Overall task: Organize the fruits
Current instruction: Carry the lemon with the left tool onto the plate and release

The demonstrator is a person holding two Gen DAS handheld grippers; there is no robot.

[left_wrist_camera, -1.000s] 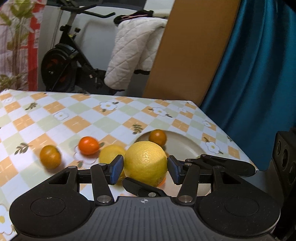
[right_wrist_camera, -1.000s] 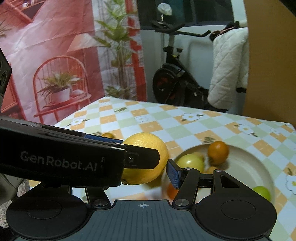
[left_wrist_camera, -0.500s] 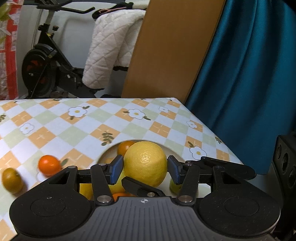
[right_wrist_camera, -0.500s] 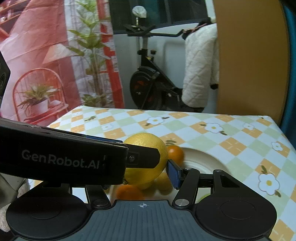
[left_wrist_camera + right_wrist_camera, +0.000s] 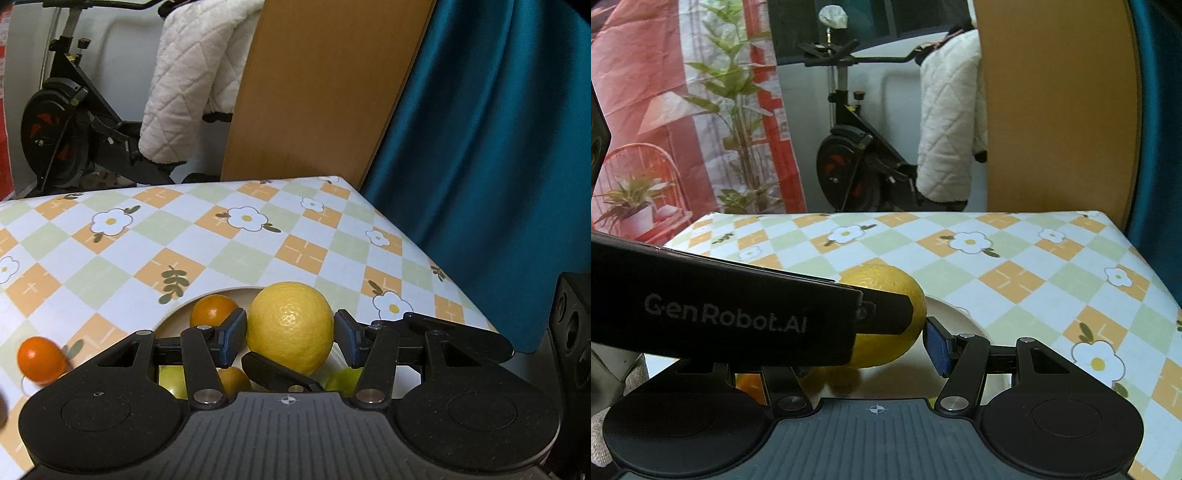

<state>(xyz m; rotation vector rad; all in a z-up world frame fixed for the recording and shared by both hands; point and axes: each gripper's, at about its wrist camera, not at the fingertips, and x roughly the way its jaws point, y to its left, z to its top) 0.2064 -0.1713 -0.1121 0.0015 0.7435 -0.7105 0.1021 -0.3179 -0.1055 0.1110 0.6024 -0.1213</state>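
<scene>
Black hand-held gripper (image 5: 290,334) with blue pads (image 5: 232,334), silver screws, "GenRobot.AI" lettering.

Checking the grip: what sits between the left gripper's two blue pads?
In the left wrist view, the big yellow citrus fills the left gripper, over the plate.

"GenRobot.AI" on the left gripper (image 5: 886,314) body's side

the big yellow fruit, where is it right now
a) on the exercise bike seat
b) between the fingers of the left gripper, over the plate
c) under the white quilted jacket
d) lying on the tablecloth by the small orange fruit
b: the big yellow fruit sits between the blue pads of the left gripper, above the plate that holds smaller fruit.
</scene>
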